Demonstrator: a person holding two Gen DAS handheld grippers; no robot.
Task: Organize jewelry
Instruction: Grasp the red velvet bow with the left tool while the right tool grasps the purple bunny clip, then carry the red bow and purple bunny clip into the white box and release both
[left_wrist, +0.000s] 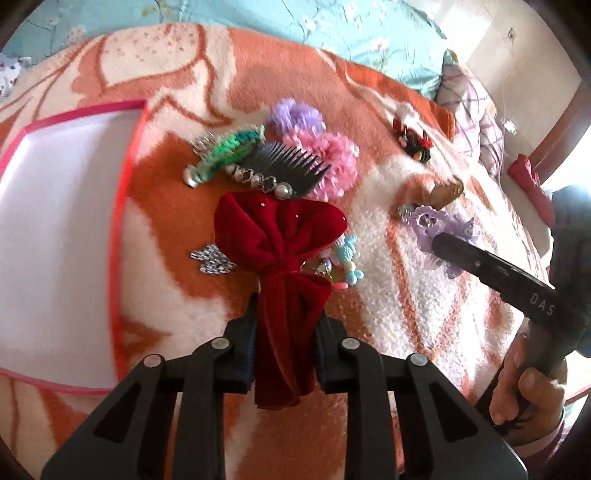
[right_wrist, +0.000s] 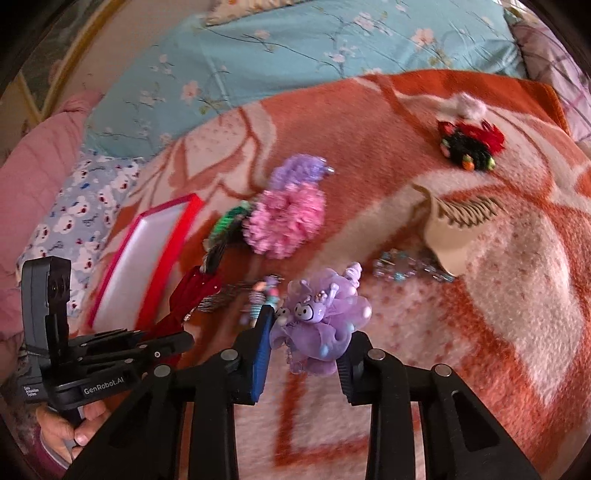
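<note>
On a bed covered by an orange and white blanket (left_wrist: 424, 295), the left tool (left_wrist: 284, 317) is clamped on the lower tail of a dark red velvet bow (left_wrist: 280, 236), its two fingers pressing the cloth from either side. The bow's wide loops spread out ahead of the fingers, over a small silver beaded clip (left_wrist: 212, 260) and a cluster of pastel bead charms (left_wrist: 341, 262) that lie on the blanket just beside it. Beyond the bow sit a black comb with pearls (left_wrist: 284, 170), a green knitted clip (left_wrist: 225, 155), a pink pom-pom (left_wrist: 328, 162) and a purple pom-pom (left_wrist: 295, 112), all close together. A white tray with a pink rim (left_wrist: 125, 206) lies to the left of this pile, its inside bare. The right tool (right_wrist: 304, 343) is closed on a lilac ruffled hair tie with small cartoon faces (right_wrist: 321, 317), gripped between its fingers. Farther off on the blanket rest a red and black clip (right_wrist: 469, 146), a beige comb (right_wrist: 454, 229) and a glittery blue piece (right_wrist: 402, 267) next to it. A hand (right_wrist: 70, 424) grips the left tool's handle.
</note>
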